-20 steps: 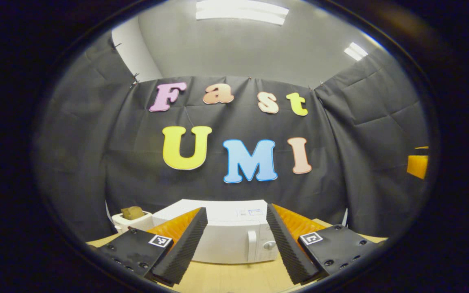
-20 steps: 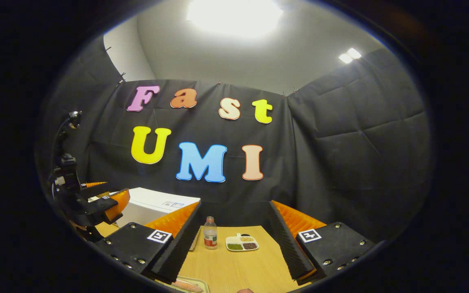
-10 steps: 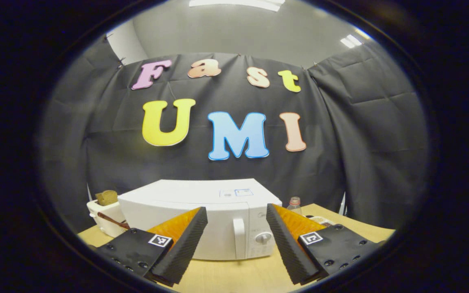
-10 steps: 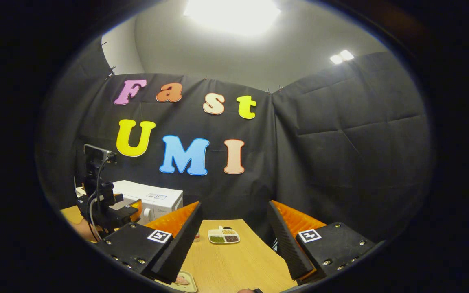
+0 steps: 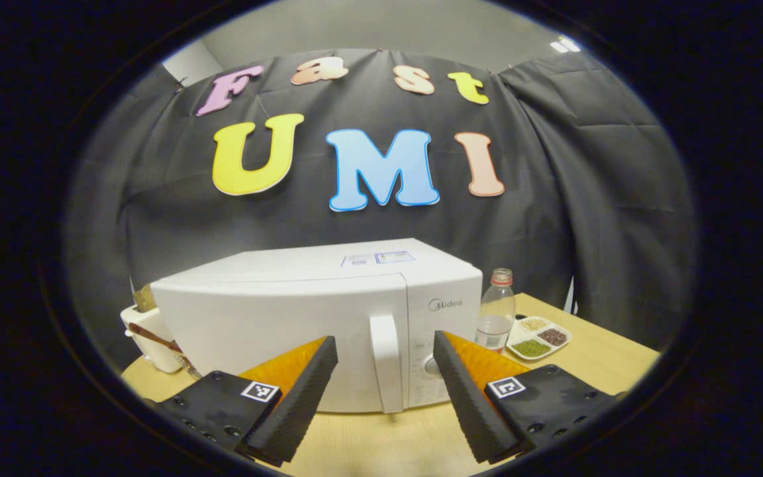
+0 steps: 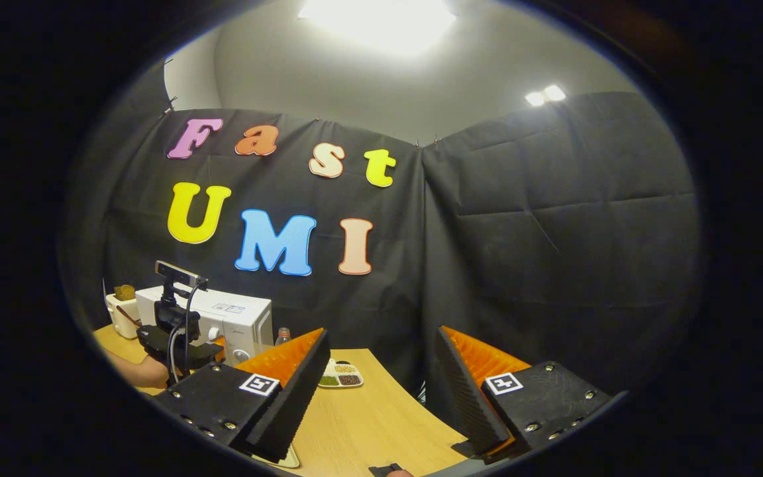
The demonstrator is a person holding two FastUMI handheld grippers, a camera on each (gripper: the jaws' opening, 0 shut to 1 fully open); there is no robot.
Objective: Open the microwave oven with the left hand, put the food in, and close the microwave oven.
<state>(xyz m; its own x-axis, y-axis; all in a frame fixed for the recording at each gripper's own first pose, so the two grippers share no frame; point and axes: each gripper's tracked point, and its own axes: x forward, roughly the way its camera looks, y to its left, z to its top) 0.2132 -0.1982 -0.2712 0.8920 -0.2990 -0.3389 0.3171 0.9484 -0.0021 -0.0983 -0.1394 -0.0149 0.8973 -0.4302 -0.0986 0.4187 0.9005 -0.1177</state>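
Left gripper view sat close and low, facing the microwave (image 5: 318, 318) at twelve o'clock. Right gripper view looked from farther back, the microwave (image 6: 222, 318) at nine o'clock; both shared the table (image 5: 593, 344).

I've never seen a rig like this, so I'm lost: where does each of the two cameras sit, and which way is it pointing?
Left gripper view: rides on the left gripper, facing the closed microwave with its handle between the open fingers.
Right gripper view: rides on the right gripper, looking across the table at the booth wall; its open fingers show, plus the left gripper and a hand.
Shared: microwave, bottle, divided dish, toaster.
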